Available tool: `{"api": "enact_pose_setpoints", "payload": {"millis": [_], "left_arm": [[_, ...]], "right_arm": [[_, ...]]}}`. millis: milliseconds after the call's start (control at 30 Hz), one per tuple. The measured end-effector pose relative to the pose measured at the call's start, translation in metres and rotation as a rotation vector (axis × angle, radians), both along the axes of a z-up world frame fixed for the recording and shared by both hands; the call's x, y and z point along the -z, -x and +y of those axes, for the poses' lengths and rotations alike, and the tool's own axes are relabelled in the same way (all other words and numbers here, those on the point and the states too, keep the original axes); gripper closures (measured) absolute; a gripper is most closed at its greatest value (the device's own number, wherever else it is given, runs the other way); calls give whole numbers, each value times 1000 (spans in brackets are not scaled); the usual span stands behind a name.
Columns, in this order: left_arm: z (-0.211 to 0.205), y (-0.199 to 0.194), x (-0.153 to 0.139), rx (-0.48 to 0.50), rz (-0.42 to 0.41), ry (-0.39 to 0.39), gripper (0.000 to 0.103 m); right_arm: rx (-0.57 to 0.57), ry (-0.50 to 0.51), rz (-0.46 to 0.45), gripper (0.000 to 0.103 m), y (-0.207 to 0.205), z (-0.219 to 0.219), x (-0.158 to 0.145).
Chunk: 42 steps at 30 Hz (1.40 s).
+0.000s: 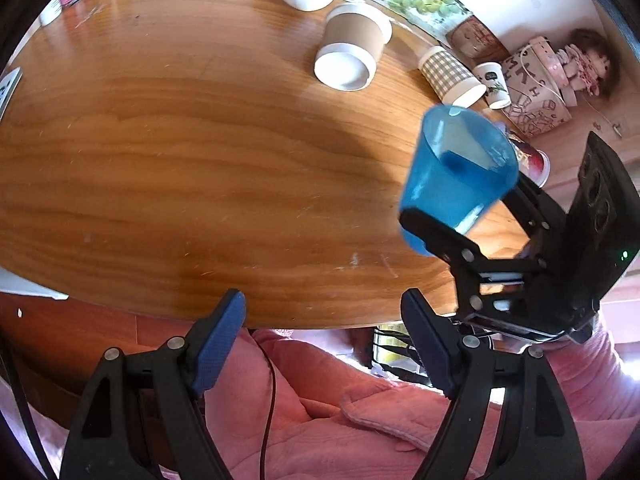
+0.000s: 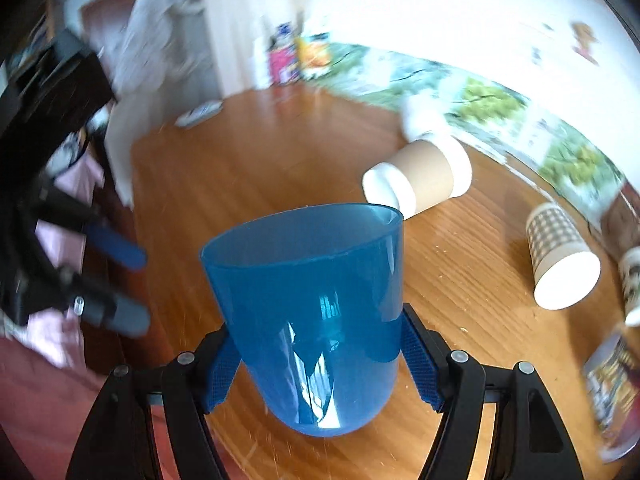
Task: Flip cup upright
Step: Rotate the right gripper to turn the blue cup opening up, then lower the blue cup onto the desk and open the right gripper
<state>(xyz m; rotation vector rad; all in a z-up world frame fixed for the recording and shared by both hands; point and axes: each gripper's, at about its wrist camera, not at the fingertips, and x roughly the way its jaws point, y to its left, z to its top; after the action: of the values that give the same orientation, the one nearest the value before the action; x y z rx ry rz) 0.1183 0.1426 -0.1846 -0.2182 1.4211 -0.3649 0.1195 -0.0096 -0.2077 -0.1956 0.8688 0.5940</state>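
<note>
One translucent blue cup (image 2: 308,320) (rim up), clamped by right hand-held gripper (image 2: 320,360).

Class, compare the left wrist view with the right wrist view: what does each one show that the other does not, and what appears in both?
Only the left wrist view shows the open left gripper and pink quilted fabric below the table edge. Only the right wrist view shows the right gripper shut on the blue cup, seen along its fingers. Both share the blue cup, brown paper cup and checked cup on the wooden table.

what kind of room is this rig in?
Likely a home living or dining room: a wooden table scattered with tipped paper cups, a doll by the wall, and pink bedding-like fabric below the table edge.
</note>
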Motion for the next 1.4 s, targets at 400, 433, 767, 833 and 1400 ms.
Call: {"api": "enact_pose_setpoints", "payload": {"millis": [400,433,767,833,1400], "left_arm": [[-14,3,-4,66,-9,-29,20],[-14,4,-5,68,-10,-32,20],[-16,4,-7,71,-6,-54,20],[-15,3,-7,67,-7,-54,20],[-10,7,-10,18,-7,-82,20]], "right_arm": [[219,-141,-75,30,-3,-16,9],[225,-141,-79,30,0,-17,10],[242,-173,-32,29,13,-30,16],[233,-158,-31,29,18,-30,17],[158,-70,125,19,61,-27,26]]}}
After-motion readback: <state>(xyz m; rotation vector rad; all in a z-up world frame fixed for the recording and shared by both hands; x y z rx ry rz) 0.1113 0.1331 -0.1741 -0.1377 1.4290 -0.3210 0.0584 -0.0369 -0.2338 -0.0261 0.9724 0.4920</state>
